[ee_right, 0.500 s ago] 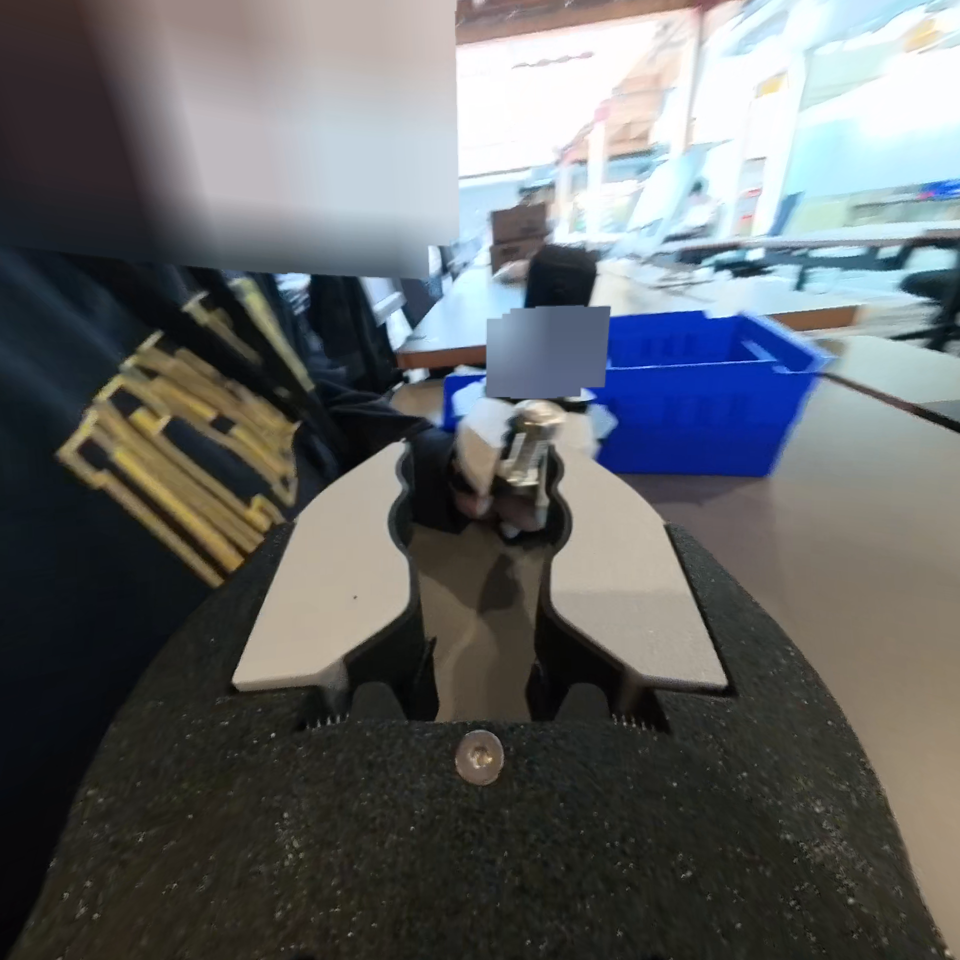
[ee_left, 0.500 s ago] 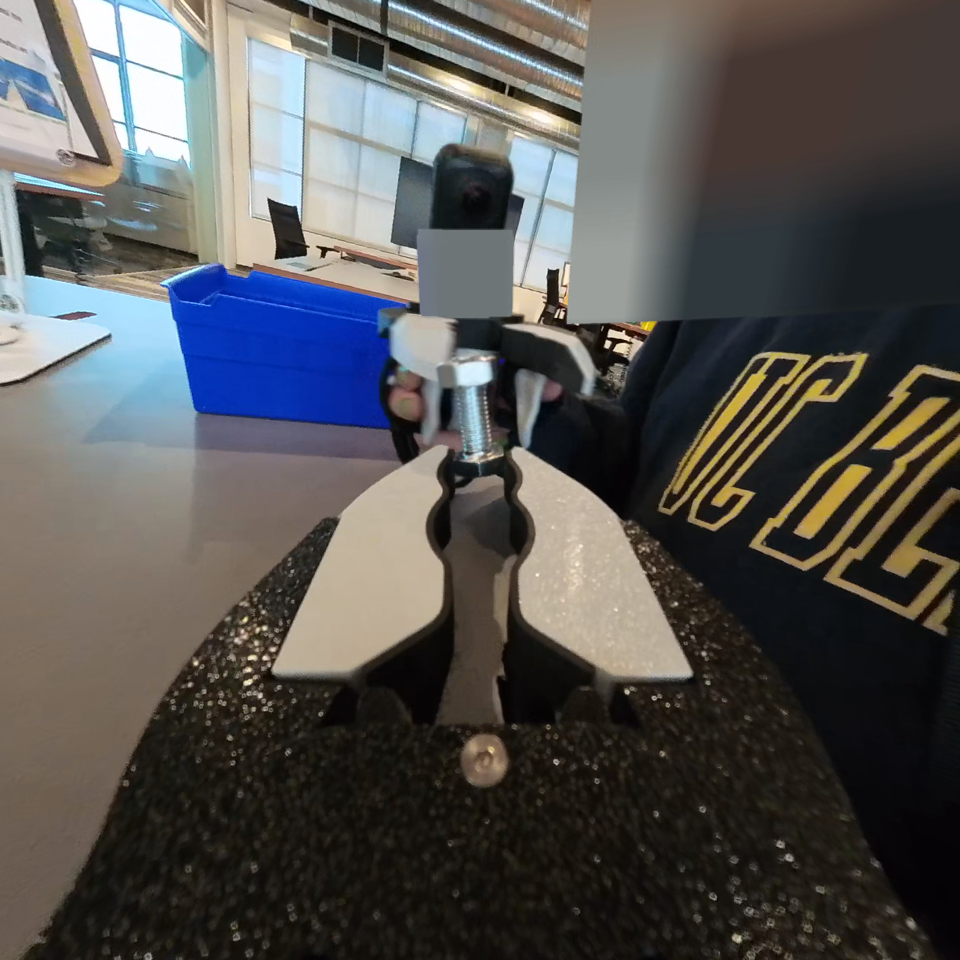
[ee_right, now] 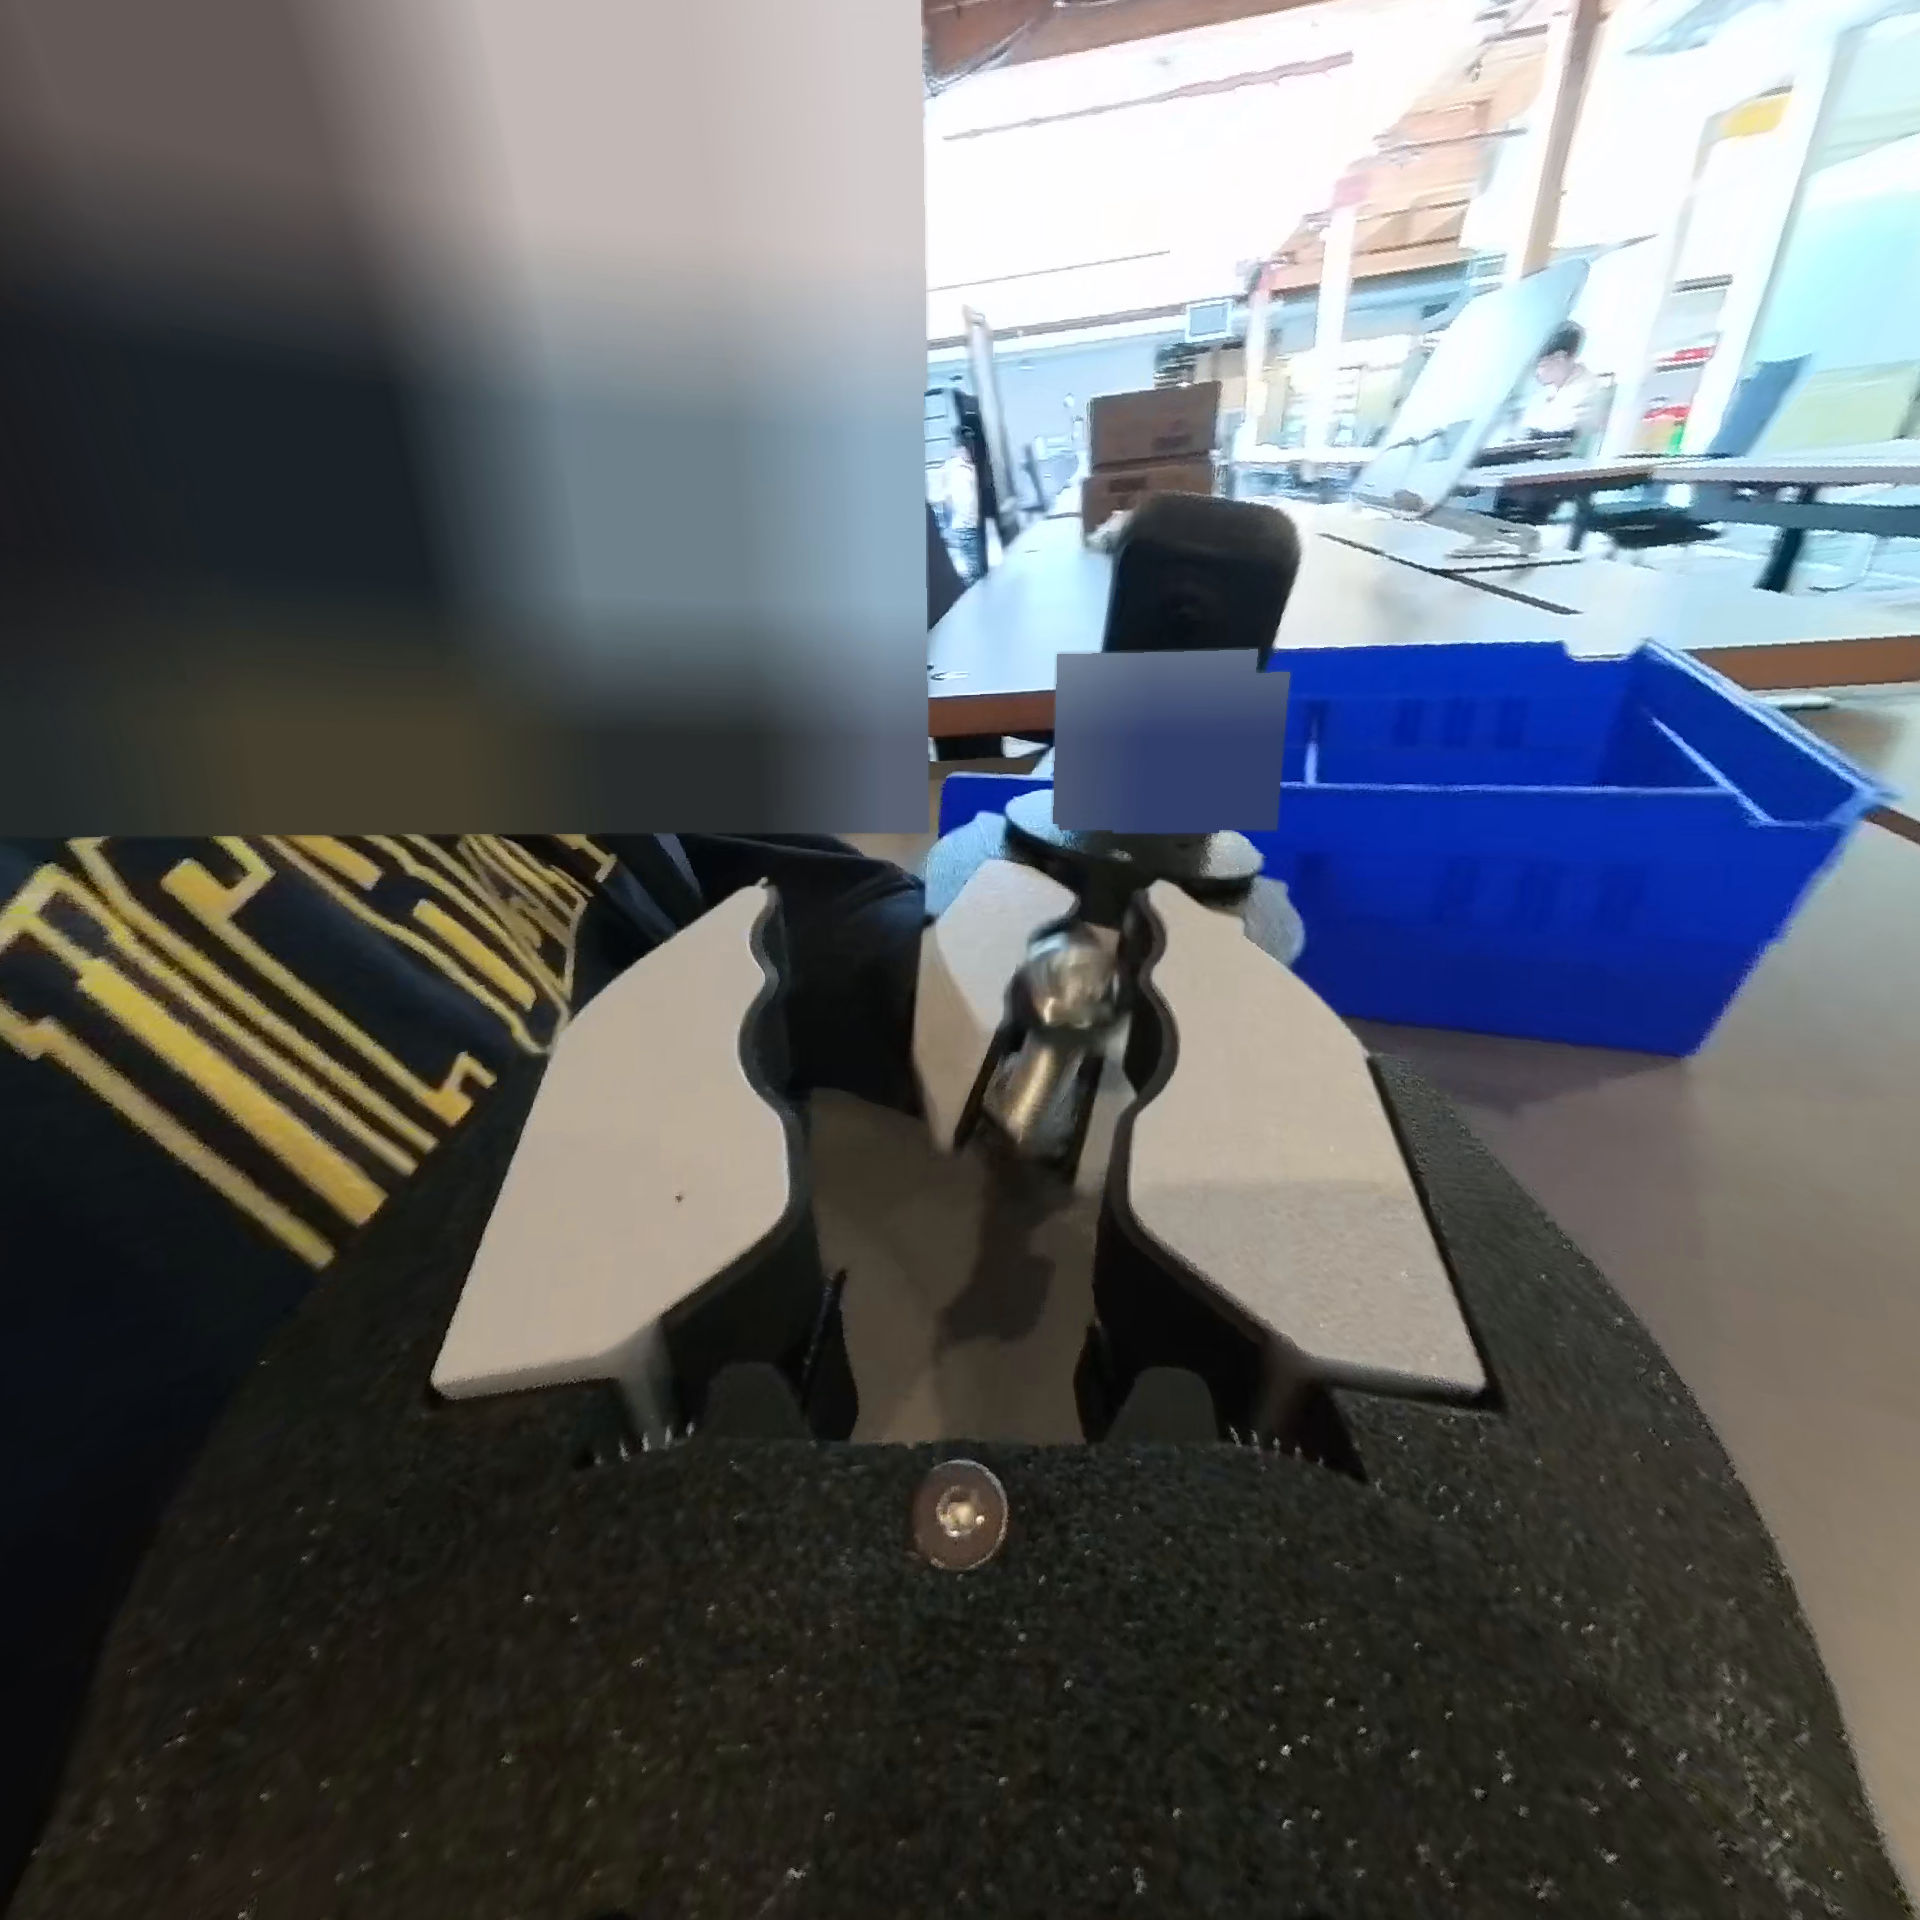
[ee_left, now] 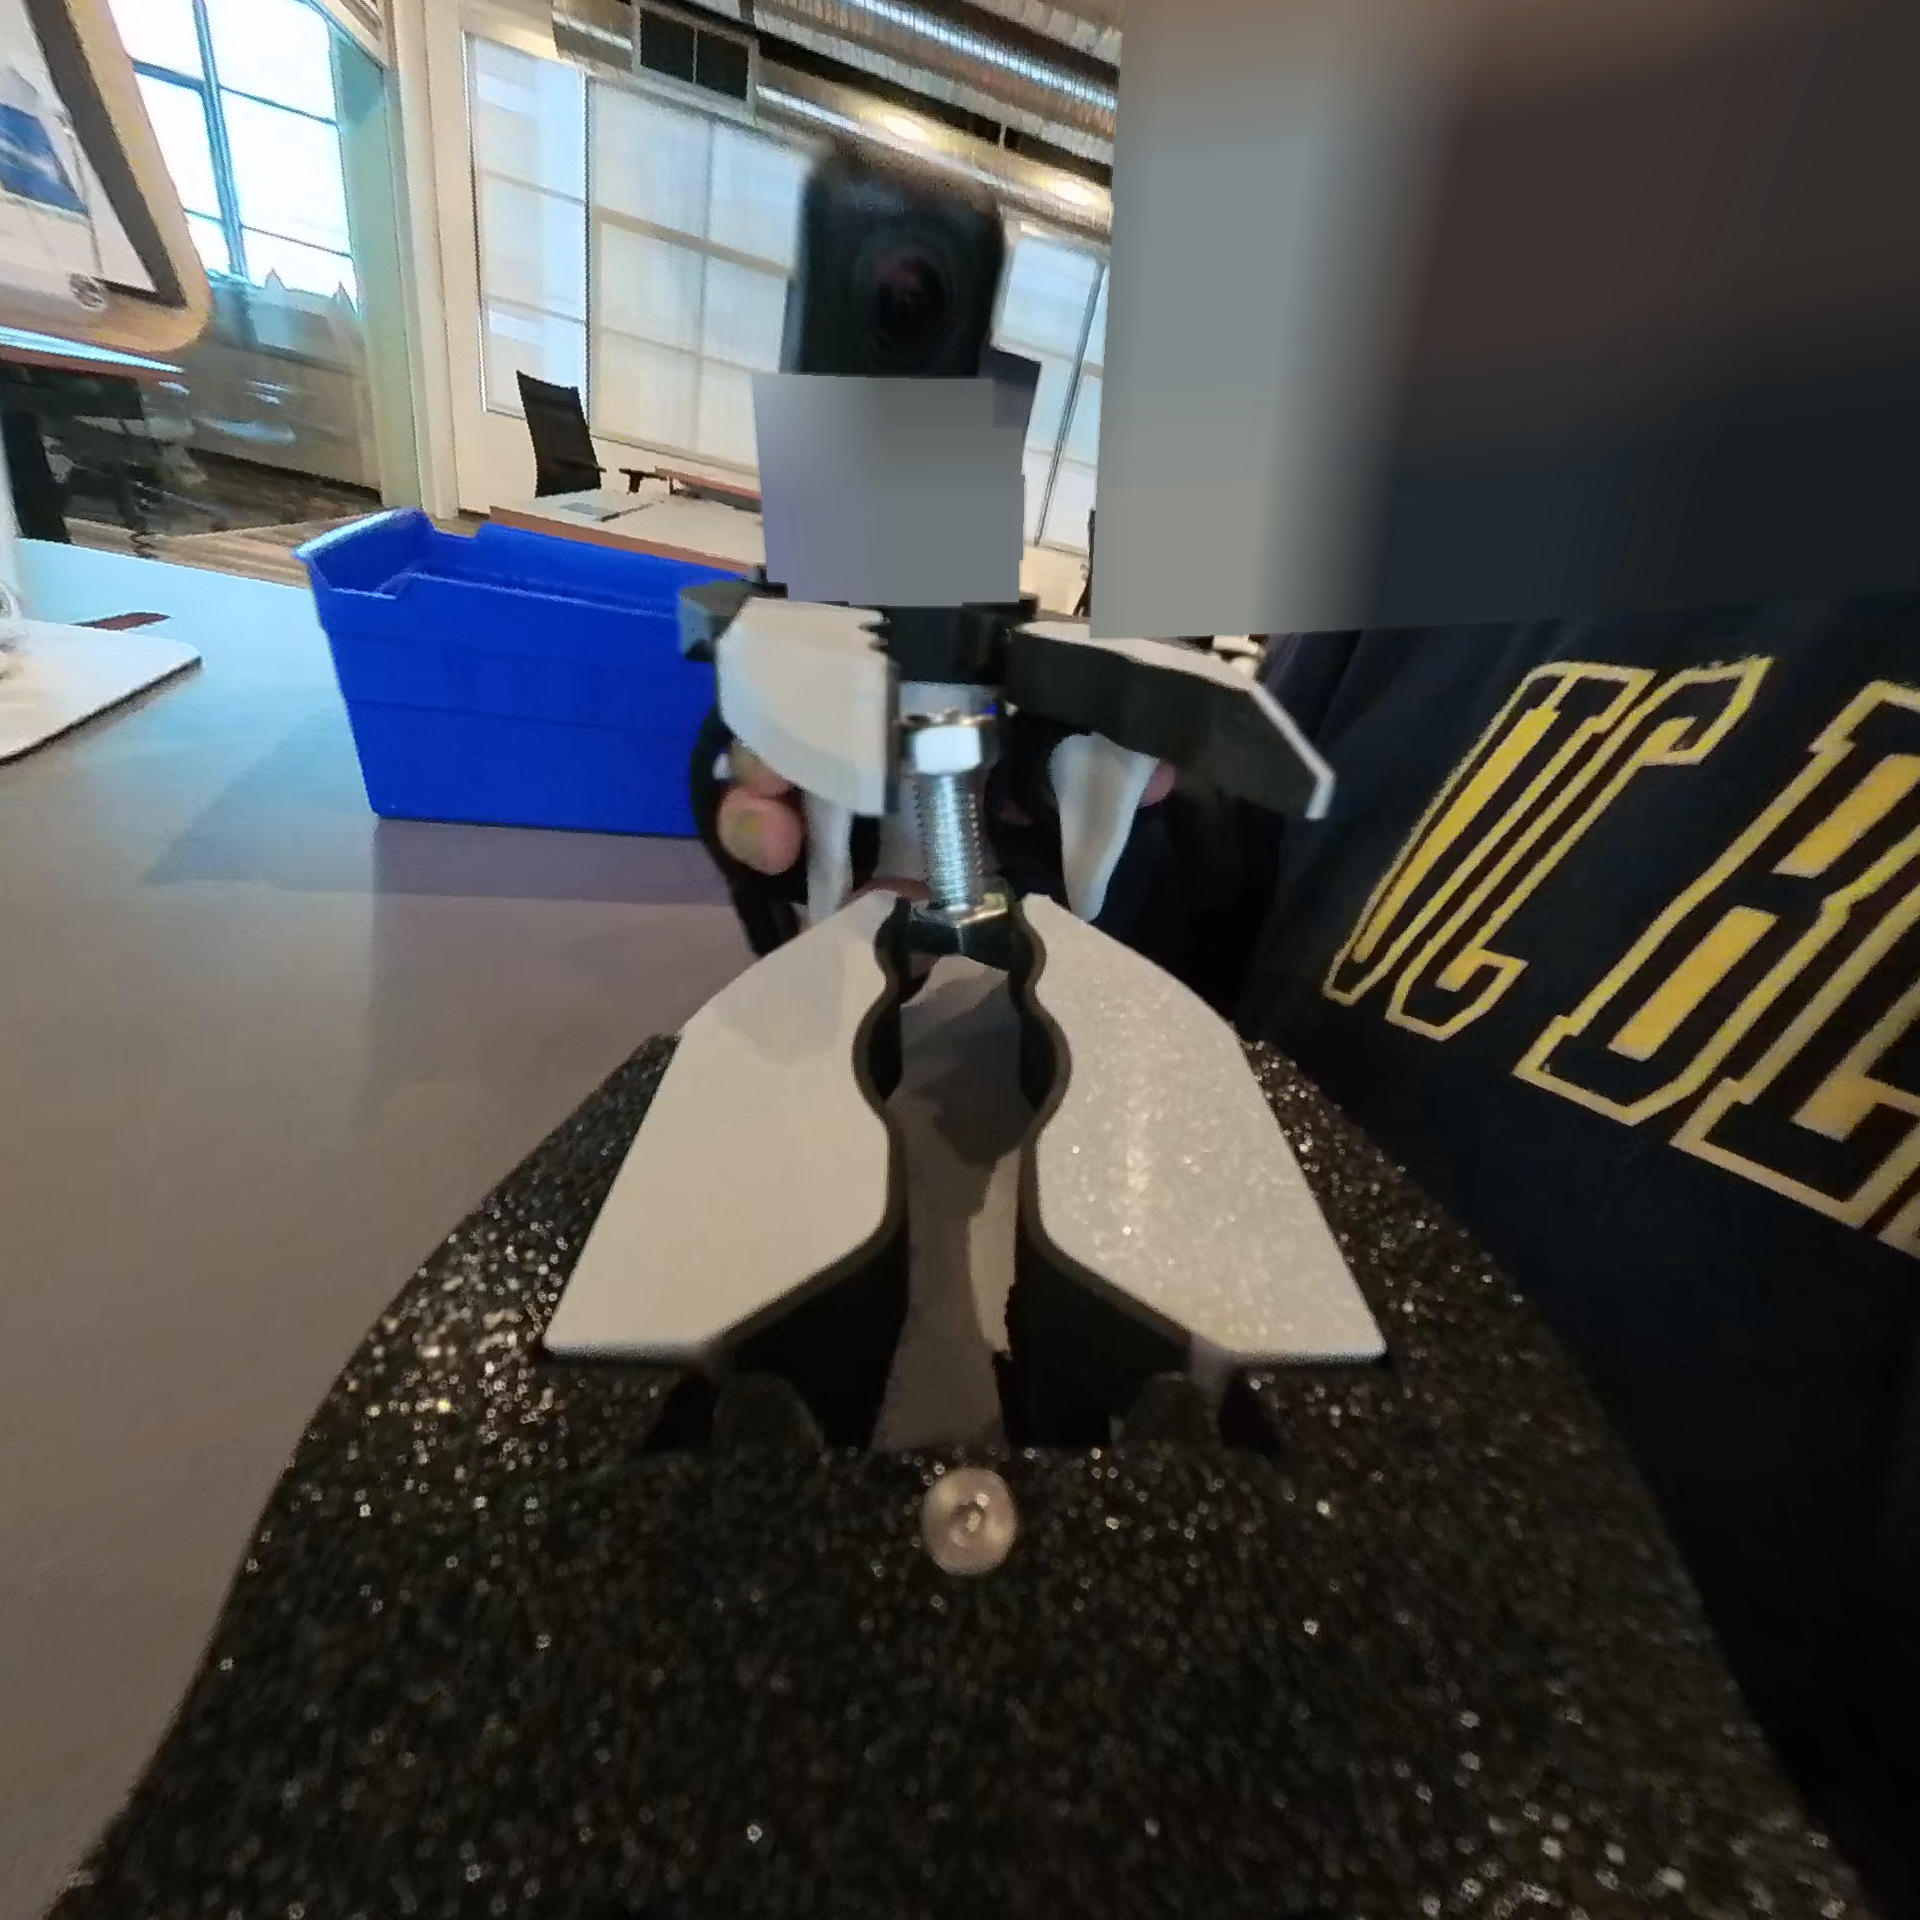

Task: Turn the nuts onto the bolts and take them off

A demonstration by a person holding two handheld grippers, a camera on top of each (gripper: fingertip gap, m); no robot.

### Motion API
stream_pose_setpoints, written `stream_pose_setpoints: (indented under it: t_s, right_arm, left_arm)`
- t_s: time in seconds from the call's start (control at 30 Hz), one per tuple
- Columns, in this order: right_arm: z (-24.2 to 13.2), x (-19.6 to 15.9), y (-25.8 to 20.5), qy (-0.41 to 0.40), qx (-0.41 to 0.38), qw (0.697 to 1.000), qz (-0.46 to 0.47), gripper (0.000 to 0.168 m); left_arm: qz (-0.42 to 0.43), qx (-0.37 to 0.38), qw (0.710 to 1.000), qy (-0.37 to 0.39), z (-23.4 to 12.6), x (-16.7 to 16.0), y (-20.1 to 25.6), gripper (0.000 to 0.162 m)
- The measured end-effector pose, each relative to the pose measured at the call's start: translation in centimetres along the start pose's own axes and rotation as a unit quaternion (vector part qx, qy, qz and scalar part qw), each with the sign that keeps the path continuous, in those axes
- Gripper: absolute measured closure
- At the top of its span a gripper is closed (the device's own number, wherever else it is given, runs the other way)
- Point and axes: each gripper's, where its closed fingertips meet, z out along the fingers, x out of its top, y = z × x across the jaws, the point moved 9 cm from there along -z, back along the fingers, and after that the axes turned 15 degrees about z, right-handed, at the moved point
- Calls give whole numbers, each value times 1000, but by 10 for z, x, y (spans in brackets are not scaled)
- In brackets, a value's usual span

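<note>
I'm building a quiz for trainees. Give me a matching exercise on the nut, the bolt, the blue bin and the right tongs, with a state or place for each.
1. nut
2. bolt
3. blue bin
4. right tongs

A. open
B. on the table, farther back
C. clamped in the left tongs
D. upright, rising from the nut

Pairs: 1-C, 2-D, 3-B, 4-A

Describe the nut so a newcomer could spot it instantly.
Start at the blue bin on the grey table, then look right to the upright threaded bolt. The nut is the dark hexagon at its lower end, pinched in the left claw.
</note>
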Motion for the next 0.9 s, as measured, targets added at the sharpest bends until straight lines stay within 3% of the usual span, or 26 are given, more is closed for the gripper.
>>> stream_pose_setpoints:
  t_s: [0.23,0.37,0.57,0.73,0.83,0.9]
  right_arm:
    - [-37,-7,-10,32,-70,997,-10,110]
    - [-18,2,-1,36,-60,997,-23,95]
    - [8,3,3,-7,7,1000,-12,99]
    - [-17,-3,-3,-17,-20,1000,-13,106]
    - [-37,-4,-9,0,-35,999,-30,121]
    - [-38,1,-5,31,-50,998,-25,110]
  left_arm:
    - [-6,3,1000,3,-1,0,-1,145]
    - [-2,-1,1000,-3,0,0,0,145]
    - [-4,-1,1000,1,0,0,0,145]
    - [-9,-1,1000,14,-3,0,-1,145]
    - [-15,2,1000,15,-3,0,-3,145]
    - [-15,0,1000,14,-3,0,-3,145]
